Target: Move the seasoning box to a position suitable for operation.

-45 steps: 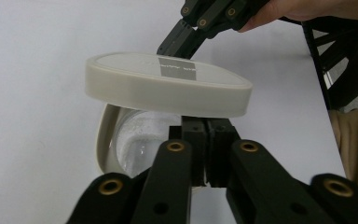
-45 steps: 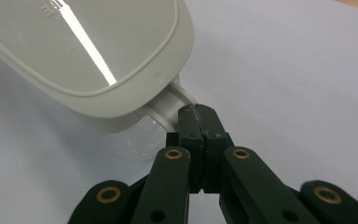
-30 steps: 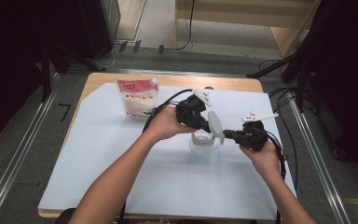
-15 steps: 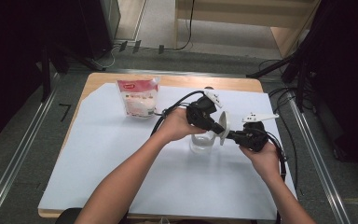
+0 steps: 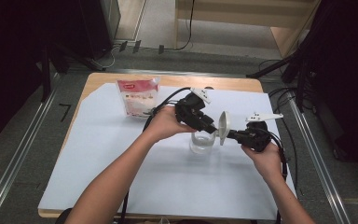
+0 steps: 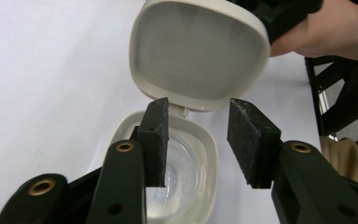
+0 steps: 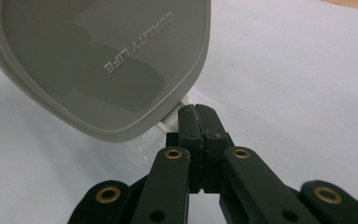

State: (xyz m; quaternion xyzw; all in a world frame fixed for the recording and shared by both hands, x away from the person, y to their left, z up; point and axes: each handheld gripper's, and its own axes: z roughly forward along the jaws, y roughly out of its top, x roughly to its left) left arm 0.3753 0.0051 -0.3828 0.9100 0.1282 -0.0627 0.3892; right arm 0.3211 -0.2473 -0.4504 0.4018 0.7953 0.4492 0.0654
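A clear container (image 5: 200,141) stands on the white sheet, its pale grey lid (image 5: 223,127) swung up on edge. My left gripper (image 5: 213,129) hovers right over the container's mouth (image 6: 205,154). Its jaws have just been opening and now stand apart (image 6: 198,135) with nothing pressed between them. The lid's inside (image 6: 198,51) rises just beyond them. My right gripper (image 5: 228,134) comes in from the right and is shut on the small tab at the lid's edge (image 7: 196,112). The lid's outer face (image 7: 98,60) reads "QUALITY LIFE".
A red and white bag (image 5: 138,95) lies at the back left of the white sheet (image 5: 121,158). The wooden table edge (image 5: 233,84) shows behind it. Cables trail from both grippers toward the back and right.
My left gripper's jaws have spread apart and it has shifted slightly over the container. The lid stays raised in the right gripper, which has kept still.
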